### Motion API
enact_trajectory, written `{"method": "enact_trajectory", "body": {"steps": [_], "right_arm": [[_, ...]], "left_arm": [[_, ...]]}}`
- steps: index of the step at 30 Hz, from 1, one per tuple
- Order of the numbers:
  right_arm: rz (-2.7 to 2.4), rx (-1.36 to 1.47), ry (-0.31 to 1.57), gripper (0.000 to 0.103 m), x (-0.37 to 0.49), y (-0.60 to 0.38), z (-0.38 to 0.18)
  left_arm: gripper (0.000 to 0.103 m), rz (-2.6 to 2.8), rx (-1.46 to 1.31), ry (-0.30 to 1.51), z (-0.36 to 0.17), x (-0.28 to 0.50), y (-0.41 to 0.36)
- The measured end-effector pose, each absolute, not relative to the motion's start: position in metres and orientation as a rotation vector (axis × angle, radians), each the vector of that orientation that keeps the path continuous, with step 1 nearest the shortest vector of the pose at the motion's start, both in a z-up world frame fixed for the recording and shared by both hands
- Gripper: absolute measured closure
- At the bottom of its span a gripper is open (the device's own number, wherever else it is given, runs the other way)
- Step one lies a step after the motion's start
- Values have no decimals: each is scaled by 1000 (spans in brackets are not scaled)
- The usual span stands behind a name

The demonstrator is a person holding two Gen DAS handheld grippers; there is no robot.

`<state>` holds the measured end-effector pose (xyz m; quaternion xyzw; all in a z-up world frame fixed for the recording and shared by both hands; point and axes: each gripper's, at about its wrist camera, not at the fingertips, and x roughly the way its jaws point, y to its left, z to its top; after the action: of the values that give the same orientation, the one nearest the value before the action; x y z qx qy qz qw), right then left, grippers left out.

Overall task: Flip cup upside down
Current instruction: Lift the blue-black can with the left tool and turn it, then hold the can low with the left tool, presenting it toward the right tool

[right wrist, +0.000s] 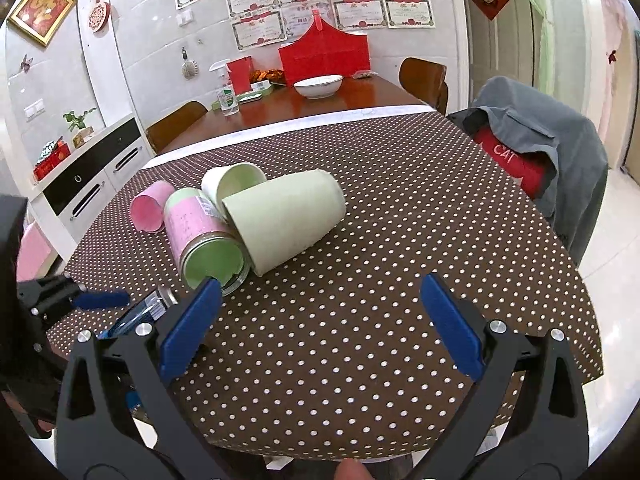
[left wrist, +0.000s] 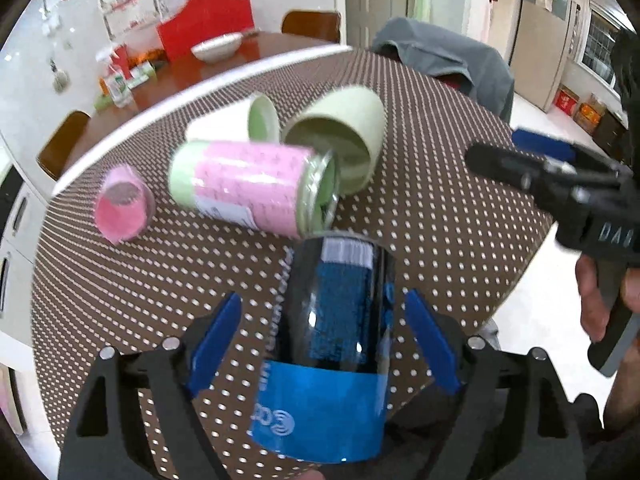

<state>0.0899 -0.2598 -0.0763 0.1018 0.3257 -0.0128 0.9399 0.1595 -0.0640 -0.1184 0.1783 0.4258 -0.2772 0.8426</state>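
Near the front edge of the table (right wrist: pixel 400 208), a blue cup (left wrist: pixel 332 320) lies on its side between the spread fingers of the left gripper (left wrist: pixel 324 344), its far end pointing toward the table's middle. The blue pads stand wide on either side of the cup with cloth showing in both gaps, so the gripper holds nothing yet. To do this step well, I judge the pads should close squarely on the cup's mid-body, clear of the near rim, with firm, even pressure, since the glossy wall looks slippery; then lift before turning, so the rim does not drag on the dotted cloth, and set the mouth down flat.

Just beyond its far end lies a pink-labelled jar (left wrist: pixel 248 184), also on its side, close enough that a careless swing could knock it. A large green cup (left wrist: pixel 340 136), a white cup (left wrist: pixel 236 120) and a small pink cup (left wrist: pixel 122 204) lie tipped over further in. The right gripper (right wrist: pixel 320 320) hovers over the front edge, jaws wide and empty, touching nothing.
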Motion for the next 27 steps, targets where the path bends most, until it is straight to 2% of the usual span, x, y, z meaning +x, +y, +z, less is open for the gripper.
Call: {"method": "enact_trajectory", "body": {"steps": [27], "right_arm": [[30, 153, 623, 6, 79, -221, -54]], "left_arm": [[21, -408, 157, 637, -65, 110, -15]]}}
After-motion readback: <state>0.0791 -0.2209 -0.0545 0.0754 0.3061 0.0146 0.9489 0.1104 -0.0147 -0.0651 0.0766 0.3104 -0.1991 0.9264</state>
